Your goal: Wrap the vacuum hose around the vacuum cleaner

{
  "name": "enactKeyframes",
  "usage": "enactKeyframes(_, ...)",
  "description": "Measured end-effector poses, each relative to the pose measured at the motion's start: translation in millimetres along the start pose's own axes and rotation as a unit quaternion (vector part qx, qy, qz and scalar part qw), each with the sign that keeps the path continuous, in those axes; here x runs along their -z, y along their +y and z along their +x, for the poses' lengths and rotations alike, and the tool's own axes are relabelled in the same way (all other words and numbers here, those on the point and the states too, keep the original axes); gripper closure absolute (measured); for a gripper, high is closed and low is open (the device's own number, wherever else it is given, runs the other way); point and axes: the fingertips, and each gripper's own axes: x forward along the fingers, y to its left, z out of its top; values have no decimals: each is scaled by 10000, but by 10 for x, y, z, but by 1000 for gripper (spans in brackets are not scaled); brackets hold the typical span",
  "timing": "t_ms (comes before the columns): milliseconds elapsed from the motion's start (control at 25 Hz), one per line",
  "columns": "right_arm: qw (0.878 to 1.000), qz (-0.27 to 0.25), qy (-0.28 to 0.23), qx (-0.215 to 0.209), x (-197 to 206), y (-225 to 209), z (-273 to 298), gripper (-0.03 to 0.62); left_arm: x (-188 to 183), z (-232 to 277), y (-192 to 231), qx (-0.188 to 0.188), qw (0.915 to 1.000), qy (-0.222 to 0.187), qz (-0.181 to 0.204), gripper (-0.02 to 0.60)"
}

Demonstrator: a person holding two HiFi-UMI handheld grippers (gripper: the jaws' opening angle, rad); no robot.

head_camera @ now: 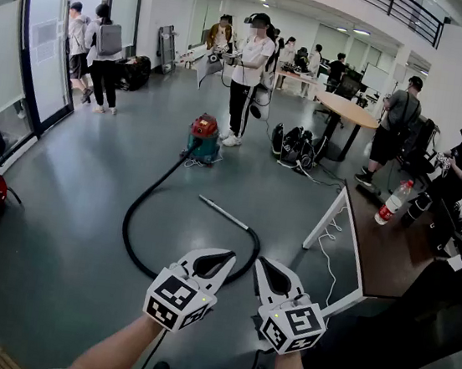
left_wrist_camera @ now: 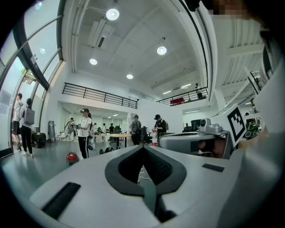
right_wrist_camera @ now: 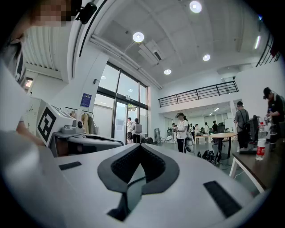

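Nothing of the wrapping has begun, as far as the scene shows: the vacuum cleaner stands on the floor well ahead of the person, and its black hose lies slack in a wide loop that runs from the machine out to the left, curves back just beyond the grippers and ends in a metal tube lying flat. The left gripper and the right gripper are held side by side in front of the body, pointing level, each with its jaws closed together and nothing between them. So the step in hand looks like the approach. The next move calls for walking closer, opening one gripper and taking the hose or the tube, probably at the near end of the loop, so it can be carried round the machine. The floor is smooth, grey and slightly glossy, so the hose should slide easily when pulled. The room is a large bright hall with glass doors on the left, several people standing further back, a round table in the distance and a brown table on the right carrying a bottle.
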Motion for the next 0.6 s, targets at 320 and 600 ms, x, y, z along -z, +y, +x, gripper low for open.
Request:
enactKeyframes(320, 10000, -34, 36, 37, -19, 29, 56, 592, -26, -31, 60, 23, 10000, 15, 4, 577)
enactKeyframes(600, 10000, -27, 21, 24, -19, -10, -1, 592, -39, -5, 9, 10, 10000, 27, 22, 577)
